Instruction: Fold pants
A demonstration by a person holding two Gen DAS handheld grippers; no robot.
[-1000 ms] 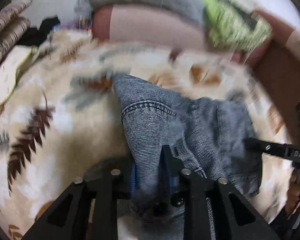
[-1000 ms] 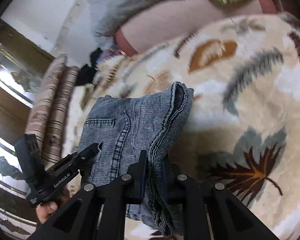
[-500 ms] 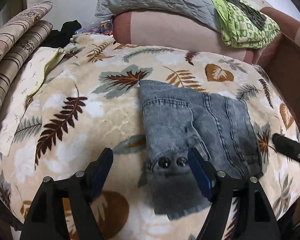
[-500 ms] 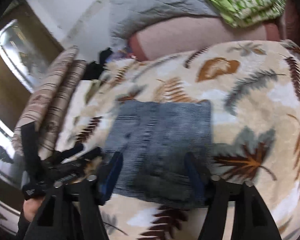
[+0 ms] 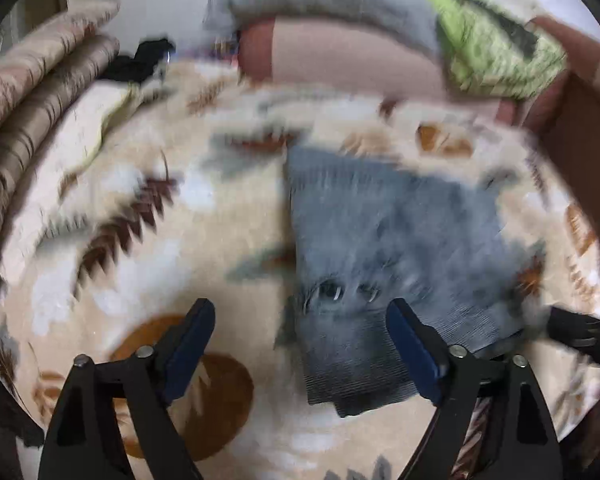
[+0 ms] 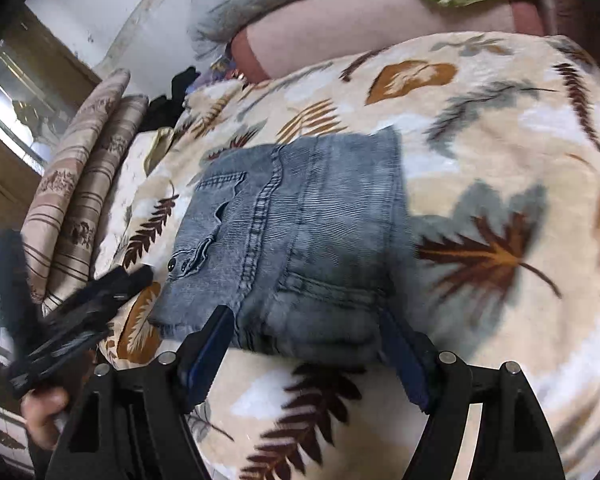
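Observation:
The grey-blue denim pants (image 5: 384,248) lie folded into a compact rectangle on the leaf-print blanket (image 5: 140,240); they also show in the right wrist view (image 6: 300,240), waistband buttons toward the left. My left gripper (image 5: 300,344) is open and empty, just above the near left corner of the pants. My right gripper (image 6: 308,344) is open and empty at the near edge of the pants. The left gripper shows blurred in the right wrist view (image 6: 72,320), beside the pants' left edge.
Two striped bolsters (image 6: 80,200) lie along the left side of the bed. A grey quilt (image 5: 320,4), a pink pillow (image 5: 348,64) and a green patterned cloth (image 5: 500,52) sit at the head. A brown bed frame (image 5: 580,152) stands at right.
Both grippers were shut on the pants a second ago. They have opened, let the folded pants down on the blanket, and pulled back a little.

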